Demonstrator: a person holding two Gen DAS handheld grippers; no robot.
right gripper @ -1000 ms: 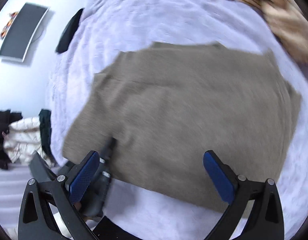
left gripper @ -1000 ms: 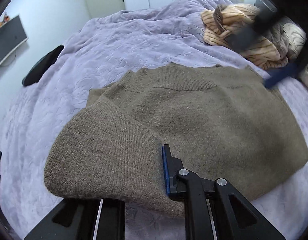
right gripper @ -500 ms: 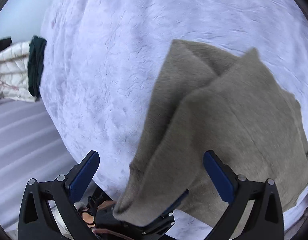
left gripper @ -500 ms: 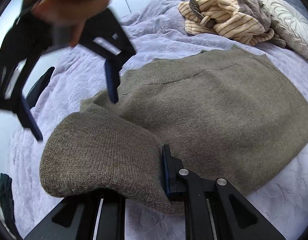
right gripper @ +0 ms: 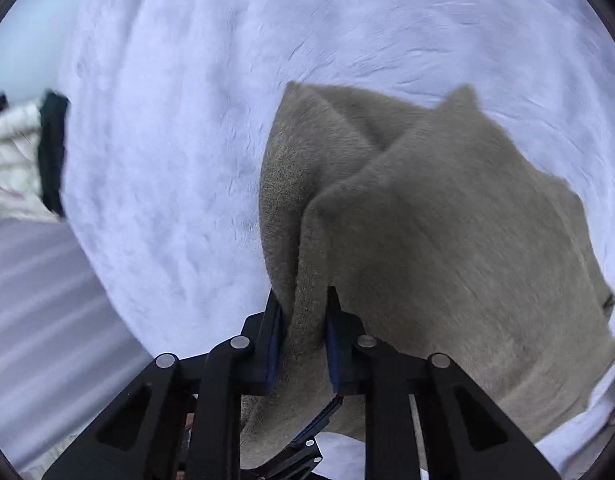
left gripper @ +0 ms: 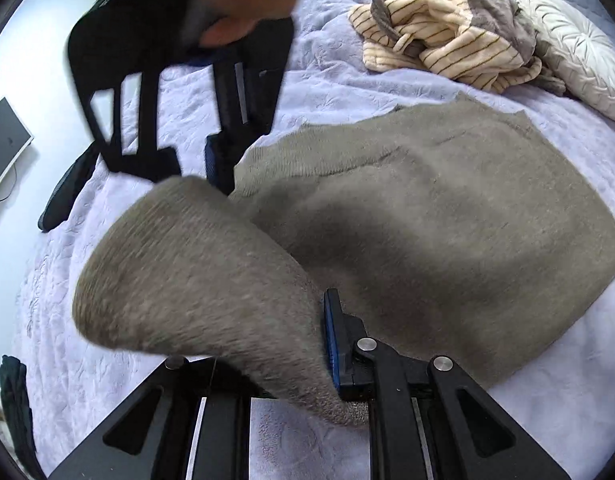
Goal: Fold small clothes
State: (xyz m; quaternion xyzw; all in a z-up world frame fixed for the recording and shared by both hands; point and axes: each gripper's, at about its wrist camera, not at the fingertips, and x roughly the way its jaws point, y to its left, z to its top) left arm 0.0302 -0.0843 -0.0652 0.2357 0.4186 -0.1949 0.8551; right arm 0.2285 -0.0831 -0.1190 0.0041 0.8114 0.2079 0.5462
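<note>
An olive-brown knit sweater lies on a lavender bedspread. My left gripper is shut on the sweater's near left corner and lifts it; only the right blue pad shows, the left finger is hidden under cloth. My right gripper is shut on a bunched edge of the sweater, raised above the bed. The right gripper also shows in the left wrist view, held by a hand at the sweater's far left corner. The left gripper shows low in the right wrist view.
A striped cream garment pile and a round white cushion lie at the far right of the bed. A dark object lies at the bed's left edge. A monitor is on the left wall. Clothes are heaped beside the bed.
My right gripper has swung over to the sweater's left side and closed on its edge. Both grippers have raised the left side, which now bulges upward.
</note>
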